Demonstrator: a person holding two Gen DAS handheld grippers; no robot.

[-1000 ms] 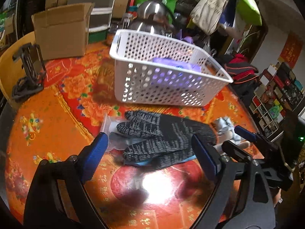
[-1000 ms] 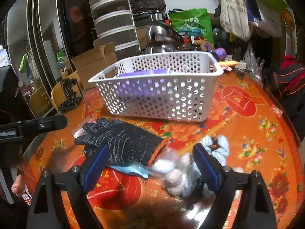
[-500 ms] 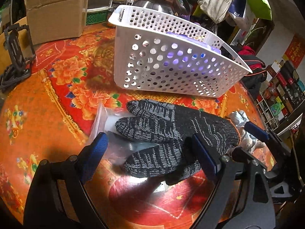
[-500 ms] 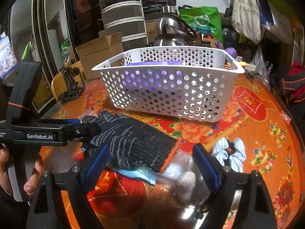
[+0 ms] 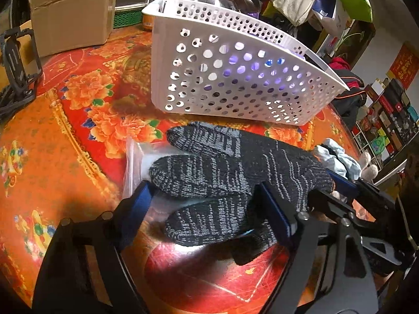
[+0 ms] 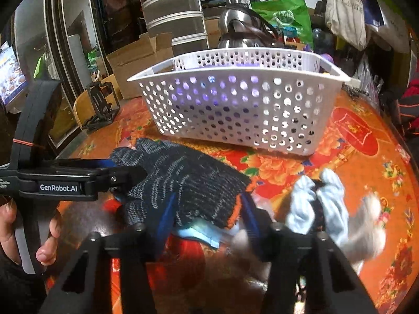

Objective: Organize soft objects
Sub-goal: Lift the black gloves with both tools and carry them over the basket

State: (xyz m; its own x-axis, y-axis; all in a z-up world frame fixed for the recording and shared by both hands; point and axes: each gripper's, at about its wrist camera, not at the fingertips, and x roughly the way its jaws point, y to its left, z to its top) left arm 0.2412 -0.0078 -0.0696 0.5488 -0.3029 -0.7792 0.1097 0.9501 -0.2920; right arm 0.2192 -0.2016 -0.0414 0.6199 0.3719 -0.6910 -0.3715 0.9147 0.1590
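A dark grey knit glove [image 5: 235, 172] with an orange cuff lies on the red and orange tablecloth in front of a white perforated basket [image 5: 235, 78]. My left gripper [image 5: 207, 209] stands around the glove's finger ends, its jaws narrowed and touching the knit. My right gripper [image 6: 207, 209] stands around the cuff end of the glove [image 6: 188, 180], its jaws close on the fabric. A purple soft item shows through the basket [image 6: 235, 99] holes. A light blue scrunchie [image 6: 316, 201] and a grey furry item [image 6: 369, 225] lie to the right.
A clear plastic bag [image 5: 136, 162] and a light blue mask [image 6: 201, 233] lie under the glove. A cardboard box [image 5: 70, 18] and a black stand [image 5: 18, 60] sit at the far left. A steel kettle [image 6: 243, 34] stands behind the basket.
Both grippers have moved forward onto the glove and narrowed around it, the left at the fingers, the right at the cuff. The basket looks nearer.
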